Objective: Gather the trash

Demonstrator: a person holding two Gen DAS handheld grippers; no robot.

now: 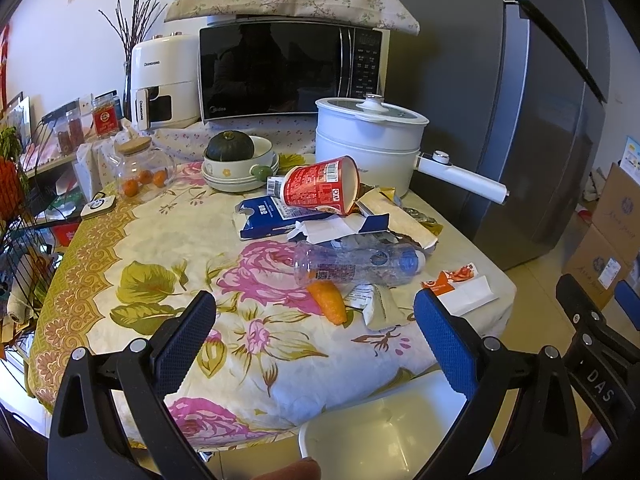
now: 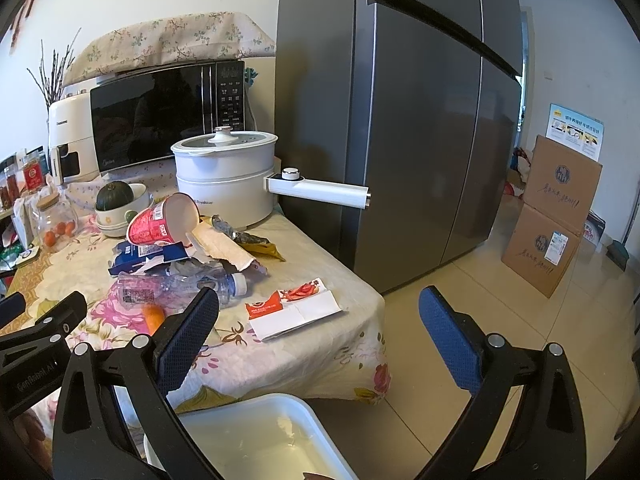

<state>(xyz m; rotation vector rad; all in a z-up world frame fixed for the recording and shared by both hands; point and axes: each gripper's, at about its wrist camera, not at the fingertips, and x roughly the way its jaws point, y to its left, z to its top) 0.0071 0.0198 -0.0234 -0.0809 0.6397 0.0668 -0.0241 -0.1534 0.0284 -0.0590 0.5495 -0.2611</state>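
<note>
White bin [image 2: 256,432] at lower frame; both grippers' jaws apart, empty. Risk: tipped red cup [image 1: 320,190] mid-frame rolling off the trash pile when disturbed.

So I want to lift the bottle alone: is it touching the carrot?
Touching. In the left wrist view the carrot's top end runs under the plastic bottle with no gap between them.

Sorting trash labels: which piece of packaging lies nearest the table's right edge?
The flattened orange-and-white sachet wrapper, lying alone by the right edge of the table. The crushed clear bottle, red cup and blue carton lie farther in.
</note>
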